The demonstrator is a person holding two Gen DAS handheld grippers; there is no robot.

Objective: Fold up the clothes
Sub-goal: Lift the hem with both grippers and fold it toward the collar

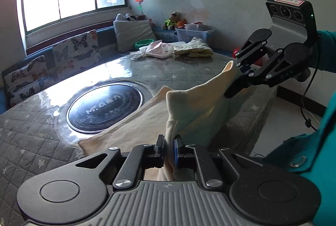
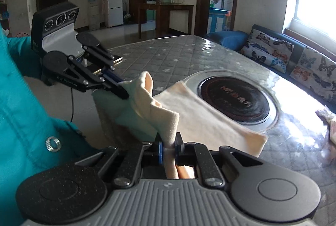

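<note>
A cream cloth garment point(image 1: 195, 104) point(image 2: 195, 114) lies partly on the quilted table, its near edge lifted off the surface. My left gripper point(image 1: 169, 145) is shut on one lifted corner of it; in the right wrist view the same gripper point(image 2: 120, 87) pinches the cloth at the left. My right gripper point(image 2: 169, 147) is shut on the other lifted corner, and the left wrist view shows it point(image 1: 235, 87) gripping the cloth at the right. The cloth sags between the two grips. A pale green inner side shows under the raised fold.
A round black hotplate point(image 1: 105, 108) point(image 2: 235, 100) is set in the table point(image 1: 31, 142) just beyond the cloth. Folded clothes point(image 1: 193, 49) and a plastic bin point(image 1: 195, 31) sit at the far end. Butterfly cushions point(image 2: 268, 47) line a bench. A teal sleeve point(image 2: 23, 112) is close by.
</note>
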